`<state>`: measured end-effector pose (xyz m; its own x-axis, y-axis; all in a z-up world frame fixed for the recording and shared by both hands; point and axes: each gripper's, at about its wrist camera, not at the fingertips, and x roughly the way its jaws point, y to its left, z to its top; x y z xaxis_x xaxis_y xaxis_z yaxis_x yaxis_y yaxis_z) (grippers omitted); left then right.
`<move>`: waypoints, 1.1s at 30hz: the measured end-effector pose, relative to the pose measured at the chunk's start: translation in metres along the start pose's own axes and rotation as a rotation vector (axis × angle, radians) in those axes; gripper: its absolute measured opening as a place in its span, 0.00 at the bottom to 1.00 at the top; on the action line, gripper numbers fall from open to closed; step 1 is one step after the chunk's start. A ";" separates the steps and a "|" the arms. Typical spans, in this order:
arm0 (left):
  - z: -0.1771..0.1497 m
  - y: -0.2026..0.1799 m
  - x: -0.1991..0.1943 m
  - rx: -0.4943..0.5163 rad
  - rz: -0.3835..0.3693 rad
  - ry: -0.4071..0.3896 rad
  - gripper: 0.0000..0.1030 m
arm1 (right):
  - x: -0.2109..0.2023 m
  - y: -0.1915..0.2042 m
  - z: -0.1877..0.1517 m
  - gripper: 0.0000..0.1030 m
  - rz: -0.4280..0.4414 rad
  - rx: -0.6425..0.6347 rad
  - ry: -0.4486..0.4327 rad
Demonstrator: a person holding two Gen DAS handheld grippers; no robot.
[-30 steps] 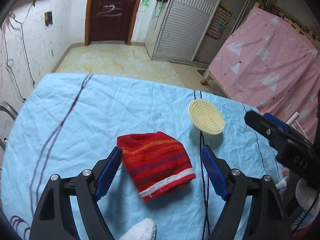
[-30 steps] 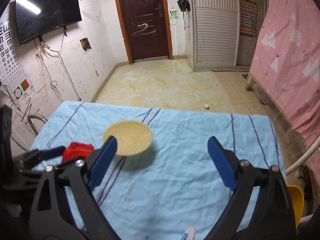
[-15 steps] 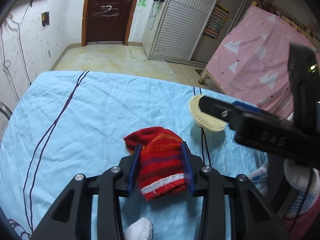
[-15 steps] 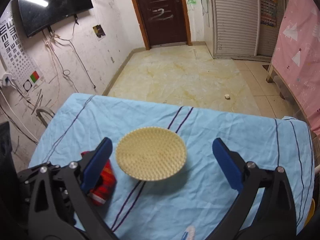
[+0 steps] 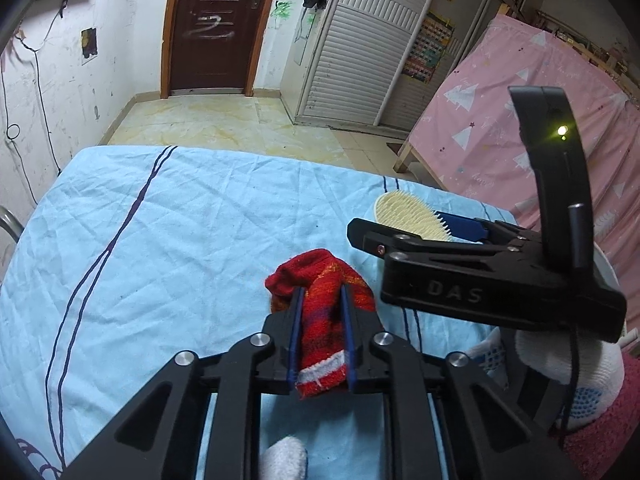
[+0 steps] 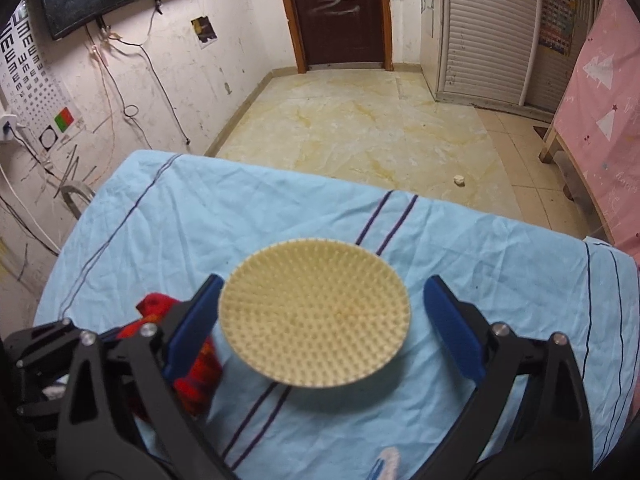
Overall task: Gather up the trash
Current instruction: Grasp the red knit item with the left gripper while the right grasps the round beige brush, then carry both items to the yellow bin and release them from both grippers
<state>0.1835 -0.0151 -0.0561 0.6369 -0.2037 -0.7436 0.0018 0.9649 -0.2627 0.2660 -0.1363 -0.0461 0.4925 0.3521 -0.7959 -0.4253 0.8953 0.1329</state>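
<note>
The left gripper [image 5: 320,336] was squeezed tight on the red sock [image 5: 322,320]. The sock was bunched up between its two blue pads, with its toe end poking out past the tips and its white cuff end back toward the hand. It was pinched low over the blue sheet [image 5: 180,220] on the table, near the edge closest to the person.

The right gripper [image 6: 320,328] had its jaws wide, and they were closing in. The round yellow brush [image 6: 314,312] sat right between them, bumpy side up. The left pad looked to be right at the brush's rim. The right pad was clearly apart from it, with blue sheet showing in the gap. So the brush was not pinched.

This was the thing that mattered most: the brush lay straight ahead of the right gripper, in the middle of its open jaws. It is round, so it has no long side to line up with. The right gripper was much nearer to it than the left one, which was busy with the sock just beside it. The right jaws probably only needed to shut on the rim
</note>
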 end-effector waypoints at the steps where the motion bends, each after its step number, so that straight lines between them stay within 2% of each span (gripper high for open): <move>1: -0.001 -0.001 -0.001 0.001 -0.004 -0.003 0.04 | -0.001 0.001 -0.001 0.75 -0.013 -0.008 -0.007; 9: -0.003 -0.011 -0.011 0.036 -0.019 -0.048 0.01 | -0.011 -0.010 -0.001 0.75 0.015 0.047 -0.045; 17: -0.012 -0.027 -0.035 0.036 -0.028 -0.079 0.01 | -0.070 -0.029 -0.014 0.75 0.044 0.124 -0.167; 33: -0.032 -0.096 -0.088 0.142 -0.106 -0.144 0.01 | -0.173 -0.086 -0.074 0.75 0.002 0.259 -0.345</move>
<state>0.1022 -0.0953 0.0151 0.7306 -0.2891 -0.6185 0.1764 0.9551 -0.2380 0.1616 -0.2943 0.0363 0.7357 0.3851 -0.5573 -0.2433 0.9180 0.3131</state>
